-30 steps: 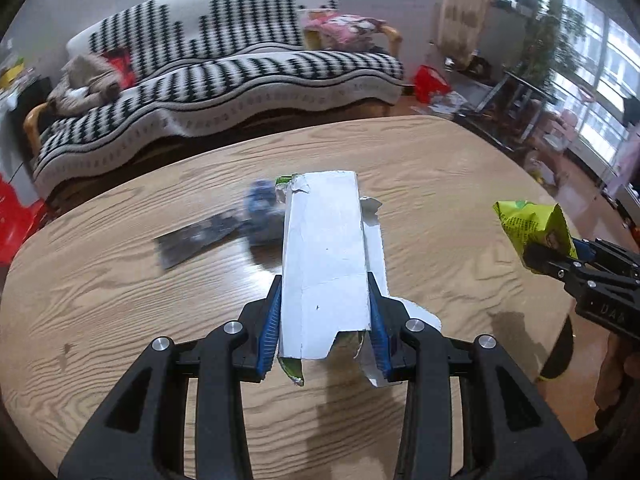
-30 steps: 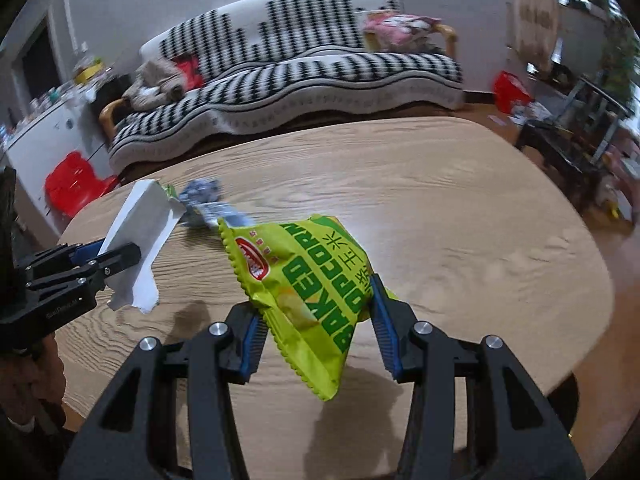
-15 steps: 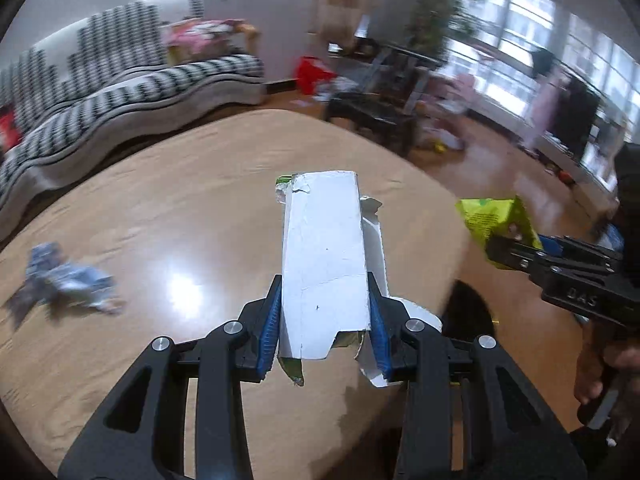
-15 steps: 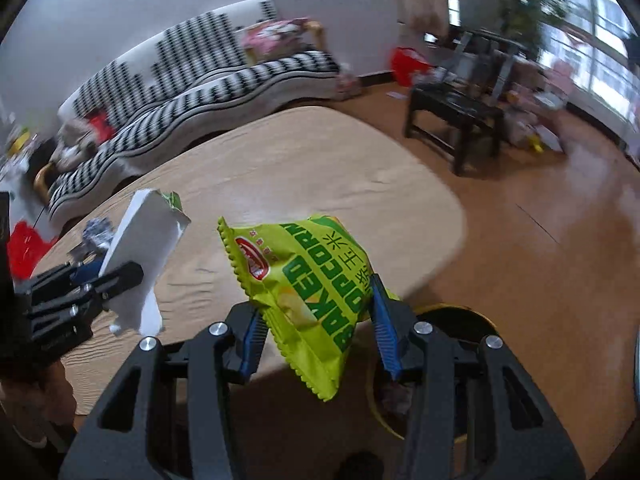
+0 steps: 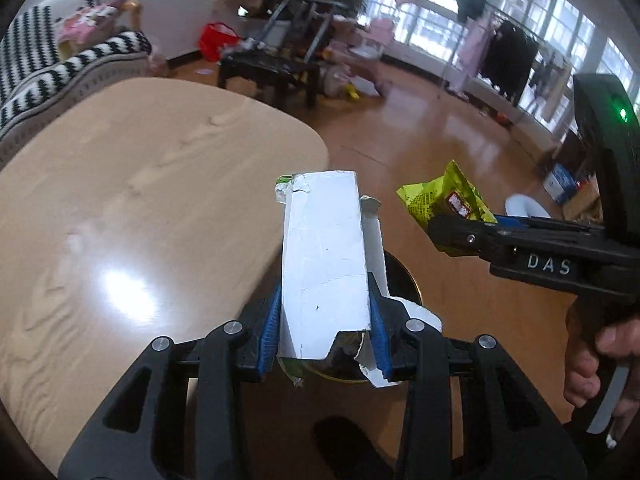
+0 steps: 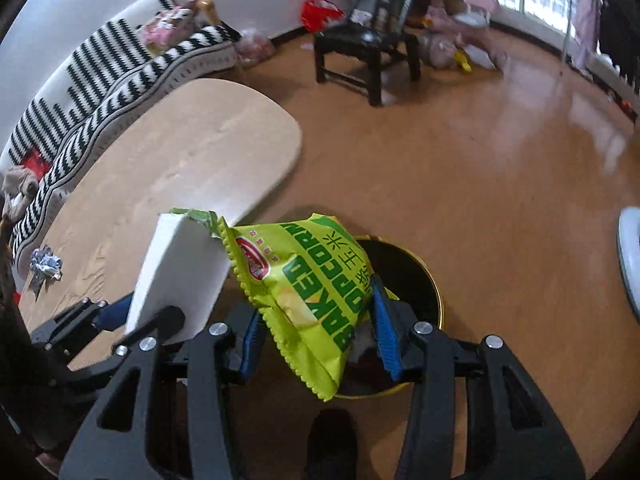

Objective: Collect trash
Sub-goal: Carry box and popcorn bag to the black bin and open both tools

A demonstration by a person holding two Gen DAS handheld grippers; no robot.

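Note:
My left gripper (image 5: pixel 324 328) is shut on a torn white carton (image 5: pixel 326 256), held past the table's edge over a round black bin with a gold rim (image 5: pixel 404 280). The carton also shows in the right wrist view (image 6: pixel 180 268). My right gripper (image 6: pixel 316 316) is shut on a green popcorn bag (image 6: pixel 308 280), held above the same bin (image 6: pixel 416 280). The bag also shows in the left wrist view (image 5: pixel 444 196), to the right of the carton. The two grippers are side by side, the left one just left of the right one.
The wooden table (image 5: pixel 140 208) lies to the left, with a crumpled foil wrapper (image 6: pixel 46 268) on it. A striped sofa (image 6: pixel 120 64) stands behind it. A dark chair (image 6: pixel 364 48) stands across the wooden floor. A white object (image 6: pixel 630 256) sits at the right edge.
Both grippers have swung right, away from the table top, with the carton and the popcorn bag still held. The bin has come into view below them.

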